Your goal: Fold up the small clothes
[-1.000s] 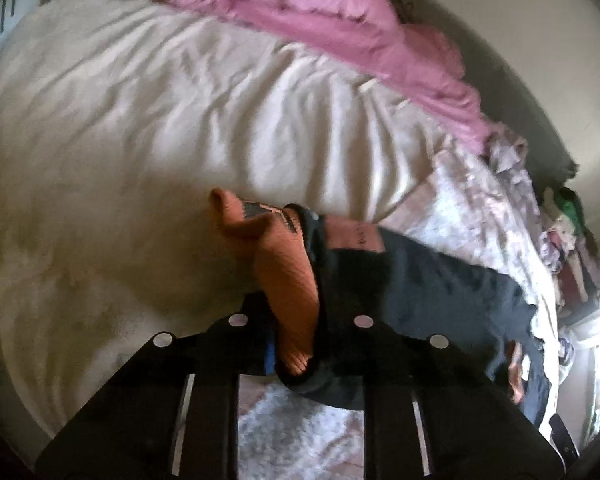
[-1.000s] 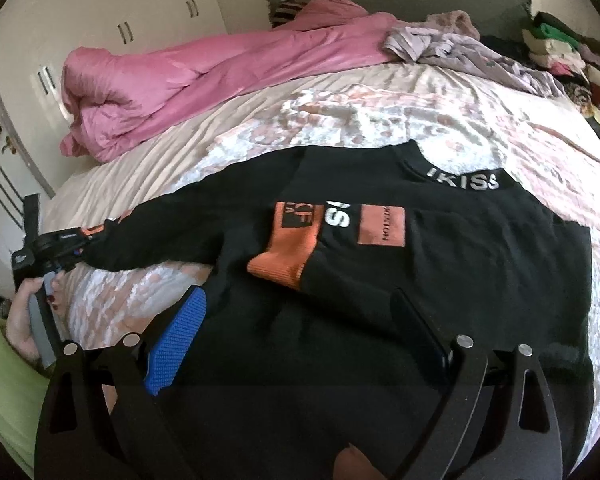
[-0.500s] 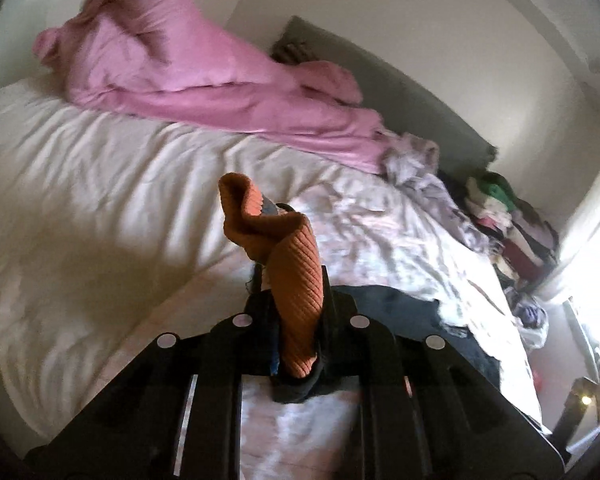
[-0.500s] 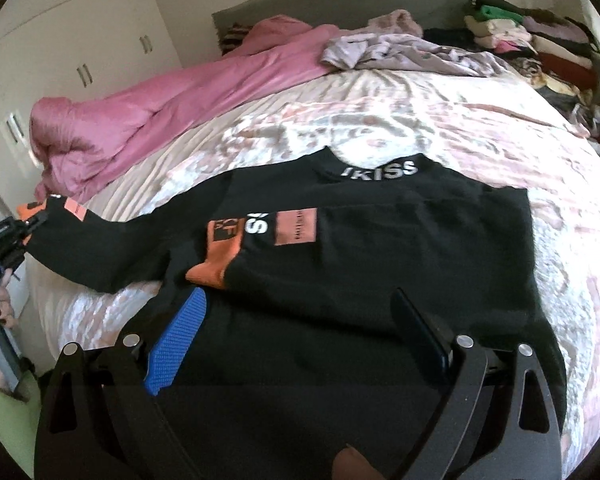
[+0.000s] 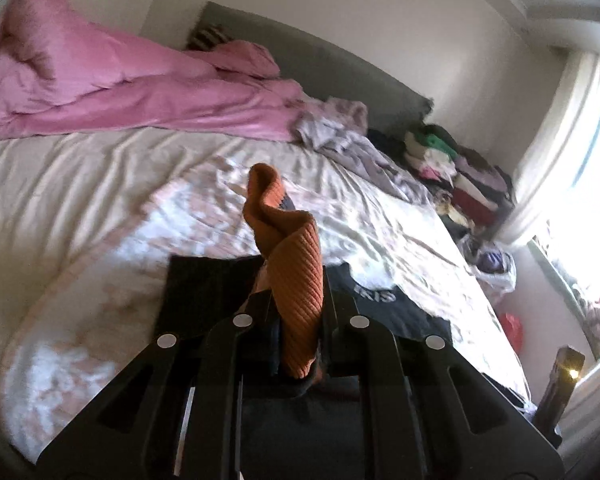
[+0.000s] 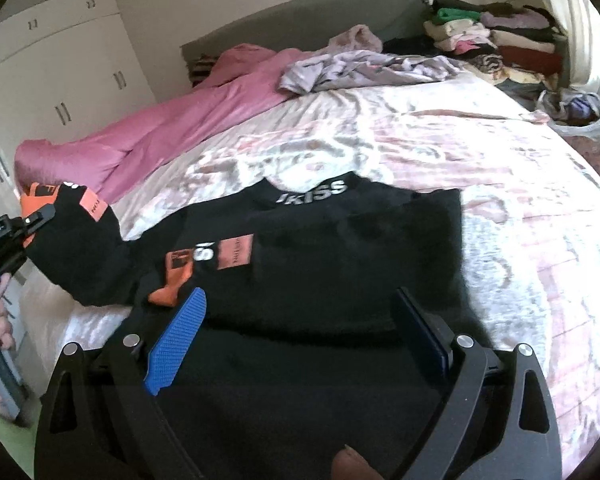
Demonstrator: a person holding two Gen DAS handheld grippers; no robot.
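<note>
Sweater (image 5: 204,292), black with orange cuffs, lies spread on the bed (image 5: 80,184) near its front edge. In the left wrist view, the left gripper (image 5: 296,300) is closed tight on the orange ribbed cuff (image 5: 296,276) of one sleeve, which stands up above the sheet. A pink duvet (image 5: 120,92) lies along the far edge.

In the right wrist view, the right gripper (image 6: 300,328) hovers over the sweater's lower part, its jaws wide apart and holding nothing. The other sleeve's cuff (image 6: 172,276) lies folded across the chest.
</note>
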